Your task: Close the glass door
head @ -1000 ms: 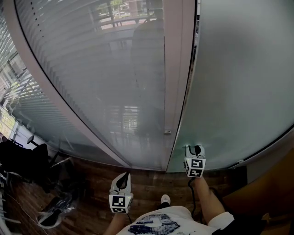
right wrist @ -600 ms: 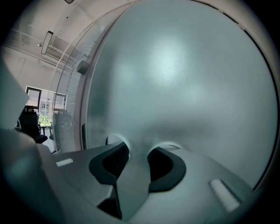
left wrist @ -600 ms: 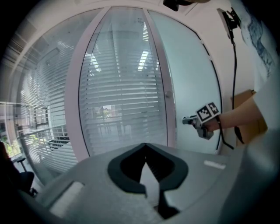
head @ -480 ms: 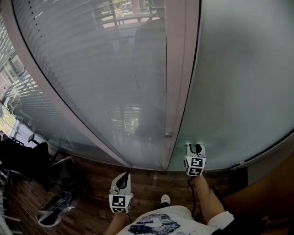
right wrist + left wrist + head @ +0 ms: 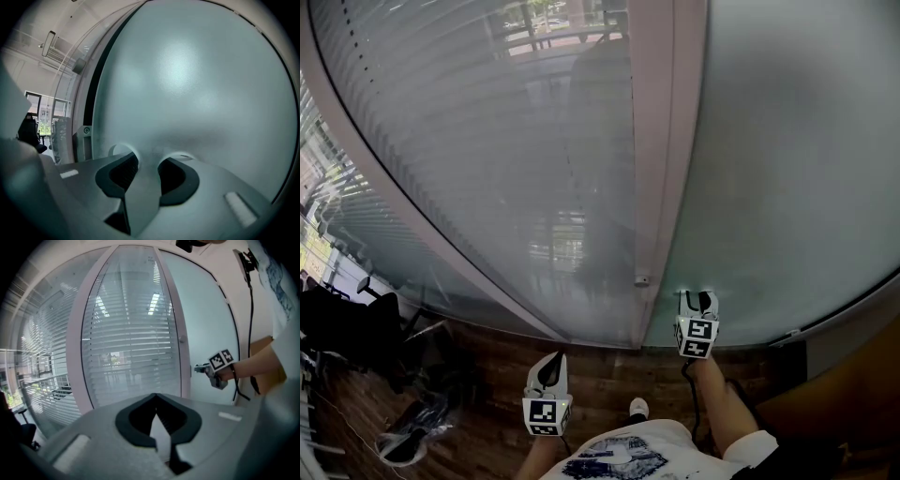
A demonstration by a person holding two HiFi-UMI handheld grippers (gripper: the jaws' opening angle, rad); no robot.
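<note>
Frosted glass door [image 5: 787, 187]: narrow gap beside pink frame [image 5: 661, 141]. Right gripper [image 5: 697, 300] jaws part-open, empty, tips on glass; push steadily toward frame.

Glass door [image 5: 787, 169]: I see a frosted, blue-grey pane, upright, filling the right half of the head view. Its left edge runs top to bottom near frame centre, with a thin dark seam alongside.
</note>
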